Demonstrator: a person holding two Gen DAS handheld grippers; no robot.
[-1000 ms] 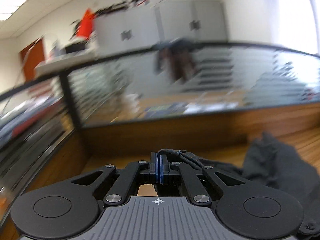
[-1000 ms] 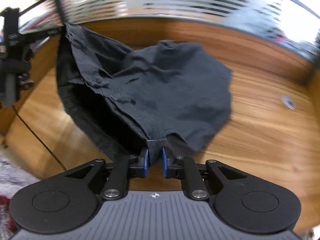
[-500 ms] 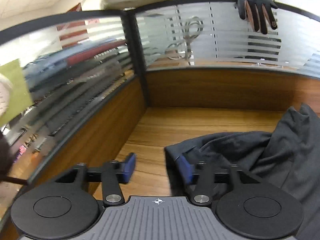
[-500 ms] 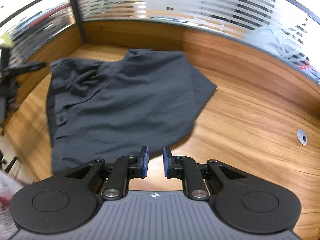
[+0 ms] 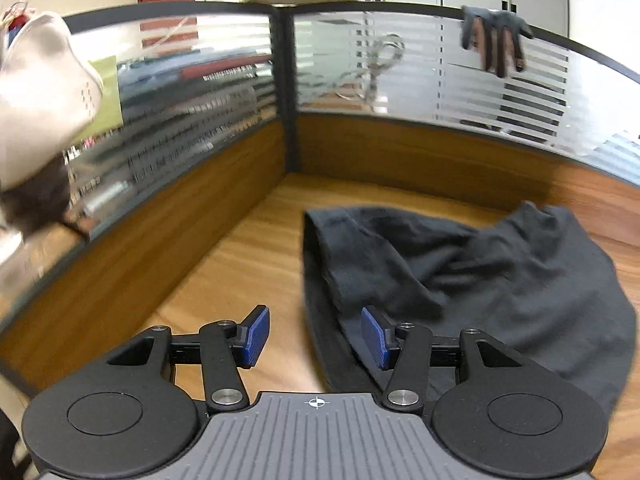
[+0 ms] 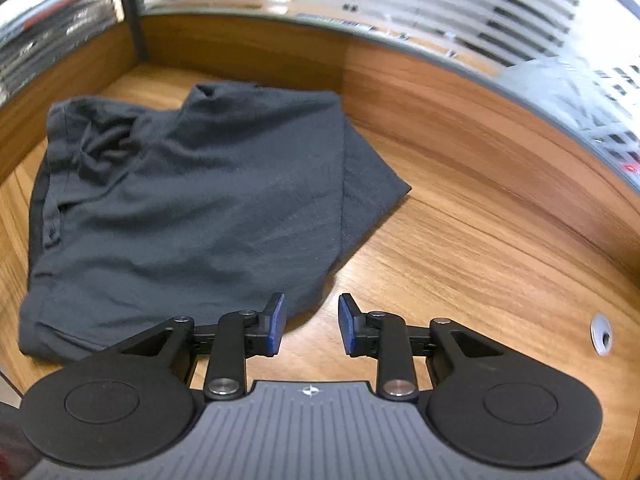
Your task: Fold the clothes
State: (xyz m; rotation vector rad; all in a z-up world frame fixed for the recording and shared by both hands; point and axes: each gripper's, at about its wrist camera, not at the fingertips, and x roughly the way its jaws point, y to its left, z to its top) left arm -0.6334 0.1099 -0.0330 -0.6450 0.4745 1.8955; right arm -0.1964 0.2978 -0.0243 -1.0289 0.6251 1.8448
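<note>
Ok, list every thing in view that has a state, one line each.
dark garment: released, lying on the wooden desk, partly folded, wrinkled at its left end.
left tool: open, empty, beside the garment's edge.
right tool: opening, nothing between its pads.
glove: draped over the partition's top edge.

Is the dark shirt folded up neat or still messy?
Partly folded, still messy. The dark shirt lies on the desk with one layer doubled over along its right side, but its far left corner is bunched and wrinkled.
</note>
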